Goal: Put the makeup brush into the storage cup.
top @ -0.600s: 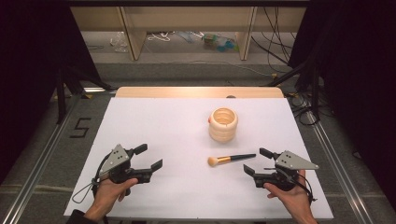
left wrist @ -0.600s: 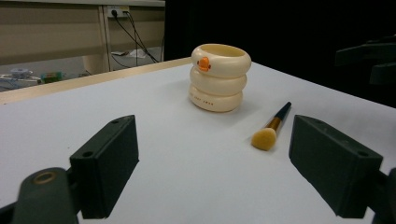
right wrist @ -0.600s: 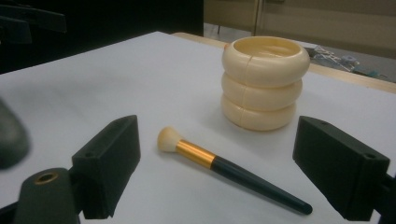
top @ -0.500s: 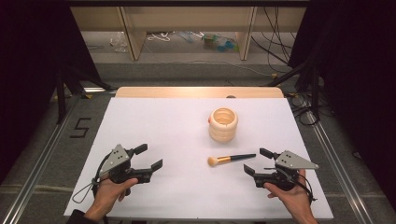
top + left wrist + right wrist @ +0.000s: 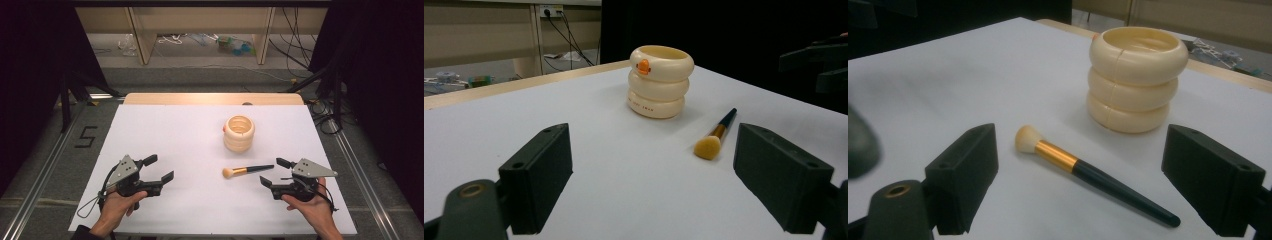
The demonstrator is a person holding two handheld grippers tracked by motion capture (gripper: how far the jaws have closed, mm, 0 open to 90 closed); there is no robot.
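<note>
White table point(image 5: 165, 135): both claws gape empty; left gripper view reveals the holder's point(image 5: 660, 82) orange duck bill.

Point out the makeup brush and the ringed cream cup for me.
makeup brush point(image 5: 1057, 155): right gripper view, on its gold ferrule.
ringed cream cup point(image 5: 239, 138): high view, on its outer wall below the rim.

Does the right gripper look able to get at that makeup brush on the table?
Probably yes. The right gripper is open, and the makeup brush lies flat just ahead of its jaws with bare table between. The ringed cup stands farther back, out of the way.
</note>
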